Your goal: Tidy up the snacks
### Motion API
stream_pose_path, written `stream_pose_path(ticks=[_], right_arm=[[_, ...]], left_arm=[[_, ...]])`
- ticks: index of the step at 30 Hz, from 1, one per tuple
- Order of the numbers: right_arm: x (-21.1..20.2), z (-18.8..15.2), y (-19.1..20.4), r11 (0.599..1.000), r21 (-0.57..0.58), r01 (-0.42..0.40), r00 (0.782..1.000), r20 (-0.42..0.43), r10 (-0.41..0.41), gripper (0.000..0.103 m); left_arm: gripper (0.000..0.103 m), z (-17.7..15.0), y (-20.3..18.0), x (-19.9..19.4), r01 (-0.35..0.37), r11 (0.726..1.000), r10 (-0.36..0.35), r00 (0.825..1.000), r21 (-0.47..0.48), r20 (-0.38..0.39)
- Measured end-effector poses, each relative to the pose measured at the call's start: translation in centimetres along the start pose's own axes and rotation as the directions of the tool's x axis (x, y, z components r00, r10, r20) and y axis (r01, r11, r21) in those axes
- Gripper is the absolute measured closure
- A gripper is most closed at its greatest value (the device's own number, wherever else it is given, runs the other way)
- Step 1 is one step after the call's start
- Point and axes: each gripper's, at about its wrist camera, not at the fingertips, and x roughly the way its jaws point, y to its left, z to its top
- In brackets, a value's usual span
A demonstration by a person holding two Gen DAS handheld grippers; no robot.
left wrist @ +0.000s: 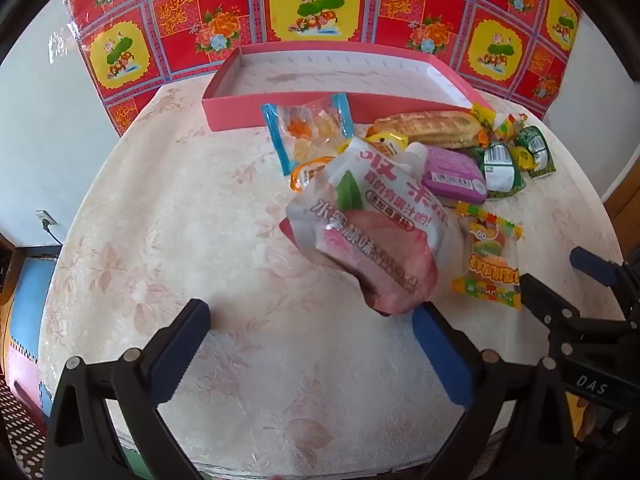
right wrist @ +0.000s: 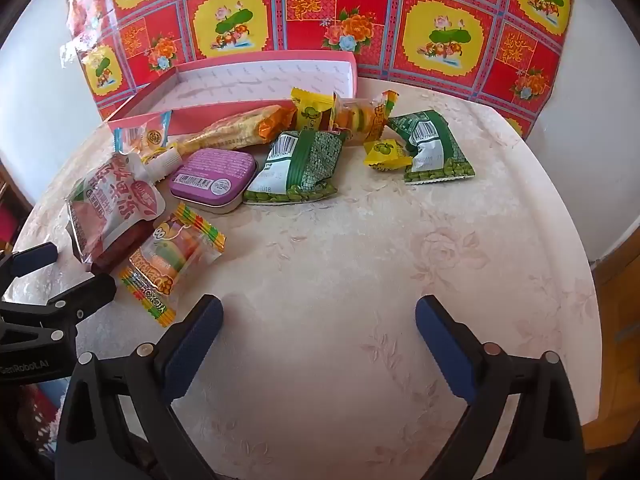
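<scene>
step: pre-grasp, pink box (left wrist: 280,108) empty
left hand-held gripper (left wrist: 312,344): apart, empty
right hand-held gripper (right wrist: 320,340): apart, empty
next: likely clamp jelly pouch (left wrist: 368,232), carry to 12 o'clock

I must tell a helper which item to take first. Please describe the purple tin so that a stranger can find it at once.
Find the pink tray at the back of the round table; the snack pile lies just before it. In the pile, between the peach jelly pouch and a green pea bag, lies the purple tin. It alone is a hard, flat, rounded box; the rest are soft wrappers.
</scene>
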Motion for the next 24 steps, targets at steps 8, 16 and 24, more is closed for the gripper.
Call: stream_pose_path(ticks=[8, 16, 24], right_arm=[[0.03, -0.01, 0.02, 1.0, -0.001, 0.001, 1.0, -0.002, -0.001, 0.004], [0.05, -0.02, 0.01, 1.0, -0.002, 0.001, 1.0, -0.002, -0.001, 0.004], [-0.02, 0.01, 0.04, 1.0, -0.002, 0.001, 1.0, -0.001, -0.001, 0.004]], left_arm=[[0.0, 0.12, 0.12, -0.07, -0.008, 1.0, 0.008, 1.0, 0.007, -0.011], [0.0, 0.05, -0.05, 0.02, -0.01, 1.0, 0.01, 1.0, 0.007, -0.01], [0.0, 0.05, -0.07, 0.03, -0.01, 1.0, 0.01, 1.0, 0.007, -0.009]])
